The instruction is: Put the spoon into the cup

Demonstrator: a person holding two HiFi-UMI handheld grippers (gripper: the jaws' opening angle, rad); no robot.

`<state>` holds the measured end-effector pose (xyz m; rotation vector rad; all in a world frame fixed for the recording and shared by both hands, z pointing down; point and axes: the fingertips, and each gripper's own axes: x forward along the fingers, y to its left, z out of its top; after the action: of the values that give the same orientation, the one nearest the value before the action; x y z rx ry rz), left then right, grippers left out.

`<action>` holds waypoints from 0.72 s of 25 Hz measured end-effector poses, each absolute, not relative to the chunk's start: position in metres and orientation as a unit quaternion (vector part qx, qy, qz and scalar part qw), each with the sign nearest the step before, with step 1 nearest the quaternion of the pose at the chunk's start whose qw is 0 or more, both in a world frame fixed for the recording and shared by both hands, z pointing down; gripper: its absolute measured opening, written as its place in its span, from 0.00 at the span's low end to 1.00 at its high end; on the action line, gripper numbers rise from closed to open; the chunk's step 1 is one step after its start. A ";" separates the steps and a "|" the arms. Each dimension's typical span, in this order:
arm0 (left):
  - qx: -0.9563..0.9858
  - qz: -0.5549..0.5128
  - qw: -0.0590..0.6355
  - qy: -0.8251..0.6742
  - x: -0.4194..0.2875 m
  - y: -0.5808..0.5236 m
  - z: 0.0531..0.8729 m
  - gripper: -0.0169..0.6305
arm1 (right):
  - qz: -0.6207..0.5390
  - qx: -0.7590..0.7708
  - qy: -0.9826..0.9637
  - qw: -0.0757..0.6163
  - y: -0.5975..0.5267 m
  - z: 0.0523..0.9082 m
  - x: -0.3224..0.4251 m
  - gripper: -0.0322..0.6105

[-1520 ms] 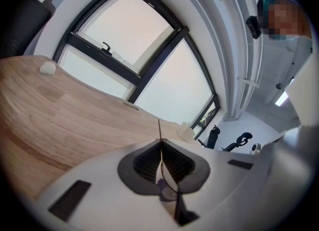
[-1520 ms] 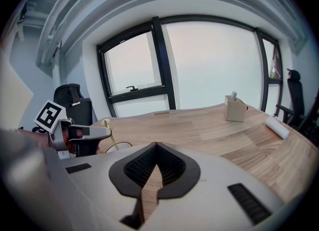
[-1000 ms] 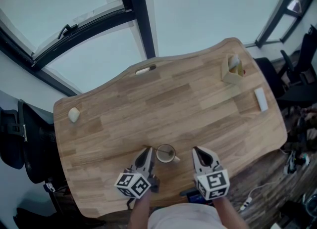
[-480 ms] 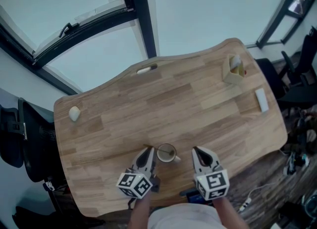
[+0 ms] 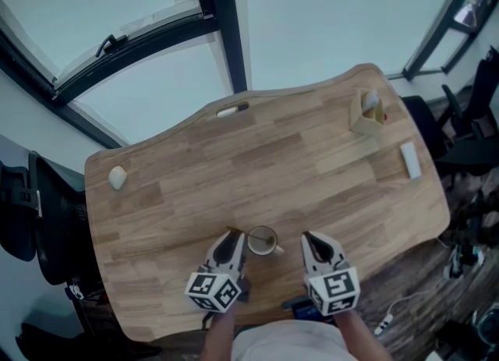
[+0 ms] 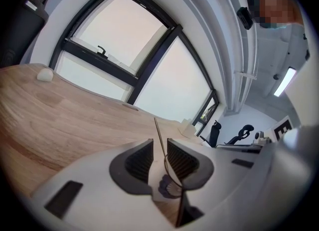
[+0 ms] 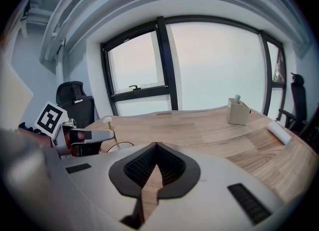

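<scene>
a pale wooden table (image 5: pixel 296 157) stands below big dark-framed windows (image 5: pixel 327 24); a black office chair (image 5: pixel 48 223) sits just beside it.

White tools (image 5: pixel 231 239), checkered marker cubes (image 5: pixel 212 292)

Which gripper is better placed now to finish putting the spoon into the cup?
Left, probably. The spoon stands between the open jaws of the left gripper, close beside the cup. The right gripper is shut and empty, on the cup's other side.
</scene>
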<state>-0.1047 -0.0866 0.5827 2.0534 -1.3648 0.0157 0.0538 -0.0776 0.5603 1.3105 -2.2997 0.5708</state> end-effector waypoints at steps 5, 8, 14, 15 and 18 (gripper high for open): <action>0.776 -0.001 0.323 -0.542 -0.117 -0.086 0.577 0.16 | 0.193 0.463 -0.835 0.229 -0.074 0.554 0.050 0.05; 0.773 -0.004 0.312 -0.552 -0.125 -0.086 0.570 0.17 | 0.188 0.457 -0.840 0.226 -0.071 0.549 0.044 0.05; 0.765 -0.019 0.287 -0.577 -0.143 -0.083 0.550 0.17 | 0.173 0.450 -0.848 0.220 -0.065 0.538 0.032 0.05; 0.765 -0.020 0.280 -0.579 -0.145 -0.082 0.546 0.17 | 0.171 0.450 -0.848 0.220 -0.064 0.536 0.030 0.05; 0.774 -0.030 0.263 -0.575 -0.145 -0.079 0.532 0.16 | 0.164 0.451 -0.851 0.214 -0.062 0.530 0.029 0.05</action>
<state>-0.1448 -0.0794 0.5315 2.0931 -1.5546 -0.0807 0.0290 -0.0618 0.5297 1.2522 -2.3597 0.4546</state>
